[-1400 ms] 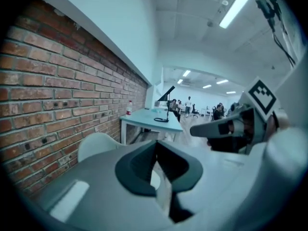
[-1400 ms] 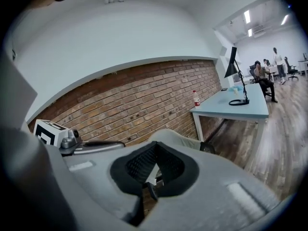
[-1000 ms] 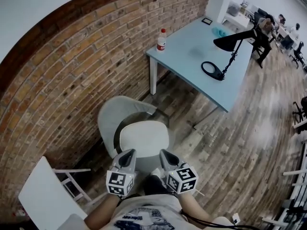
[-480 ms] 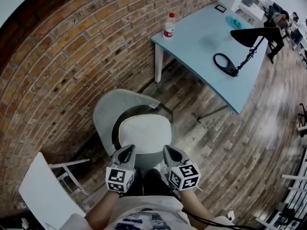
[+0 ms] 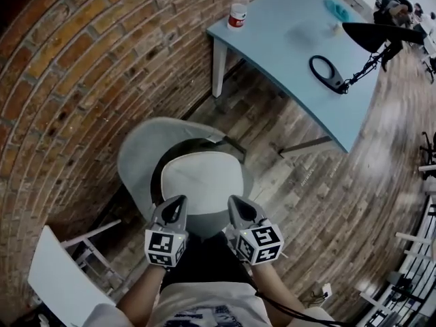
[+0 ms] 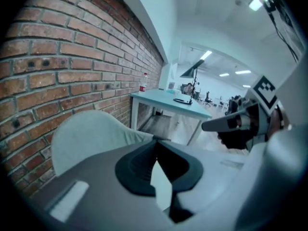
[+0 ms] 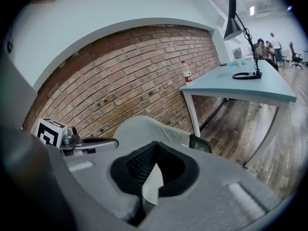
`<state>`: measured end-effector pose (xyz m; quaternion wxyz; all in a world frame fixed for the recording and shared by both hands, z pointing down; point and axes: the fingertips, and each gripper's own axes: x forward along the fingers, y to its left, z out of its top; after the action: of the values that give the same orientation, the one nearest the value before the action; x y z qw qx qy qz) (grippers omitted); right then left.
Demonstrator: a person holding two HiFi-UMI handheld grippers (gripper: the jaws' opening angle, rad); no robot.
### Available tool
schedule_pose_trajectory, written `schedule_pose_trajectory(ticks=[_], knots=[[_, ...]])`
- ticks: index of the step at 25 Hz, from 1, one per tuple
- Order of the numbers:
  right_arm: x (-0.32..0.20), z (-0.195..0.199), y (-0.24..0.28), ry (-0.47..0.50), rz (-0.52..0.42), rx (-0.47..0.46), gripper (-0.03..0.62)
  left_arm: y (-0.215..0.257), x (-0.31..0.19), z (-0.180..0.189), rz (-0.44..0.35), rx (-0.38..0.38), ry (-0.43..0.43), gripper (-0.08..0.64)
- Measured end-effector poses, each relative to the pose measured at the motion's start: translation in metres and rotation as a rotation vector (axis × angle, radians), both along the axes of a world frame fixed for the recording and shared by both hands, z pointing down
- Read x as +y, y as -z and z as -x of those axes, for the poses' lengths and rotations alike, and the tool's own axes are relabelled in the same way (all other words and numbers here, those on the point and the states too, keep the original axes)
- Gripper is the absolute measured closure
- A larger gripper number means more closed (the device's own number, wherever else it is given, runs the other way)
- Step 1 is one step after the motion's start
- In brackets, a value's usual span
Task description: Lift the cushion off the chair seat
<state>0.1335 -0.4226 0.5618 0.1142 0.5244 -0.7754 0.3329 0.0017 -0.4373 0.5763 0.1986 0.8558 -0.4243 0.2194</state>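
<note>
A white cushion [image 5: 201,181] lies on the seat of a chair with a pale grey shell back [image 5: 139,148]. My left gripper [image 5: 178,201] and right gripper [image 5: 234,201] hang side by side over the cushion's near edge, both shut with nothing in them. Whether the tips touch the cushion I cannot tell. In the left gripper view the shut left gripper [image 6: 156,146] has a sliver of cushion [image 6: 161,189] showing below its tip and the chair back [image 6: 89,134] beyond. The right gripper view shows the shut right gripper [image 7: 155,146], the cushion [image 7: 153,186] and the chair back [image 7: 144,126].
A brick wall [image 5: 82,73] runs close behind the chair. A light blue table [image 5: 286,53] stands beyond it with a bottle [image 5: 238,9] and a black desk lamp [image 5: 371,36]. A white folding stand [image 5: 58,278] is at the lower left. Wood floor lies to the right.
Both grippers have sunk and moved forward towards the chair seat, which now looks closer and larger. Their jaws have stayed shut and empty.
</note>
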Motion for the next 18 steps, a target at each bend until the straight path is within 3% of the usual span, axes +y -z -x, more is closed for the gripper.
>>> schedule_pose_trajectory(ticks=[9,18], knots=[[-0.031,0.012,-0.059,-0.008,0.034,0.024,0.594,-0.075,-0.033,0.023,0.075,-0.012,0.028,0.569],[-0.066,0.017,-0.153,-0.071,0.095,0.025,0.594,-0.169,-0.065,0.054,0.14,-0.046,0.043,0.569]])
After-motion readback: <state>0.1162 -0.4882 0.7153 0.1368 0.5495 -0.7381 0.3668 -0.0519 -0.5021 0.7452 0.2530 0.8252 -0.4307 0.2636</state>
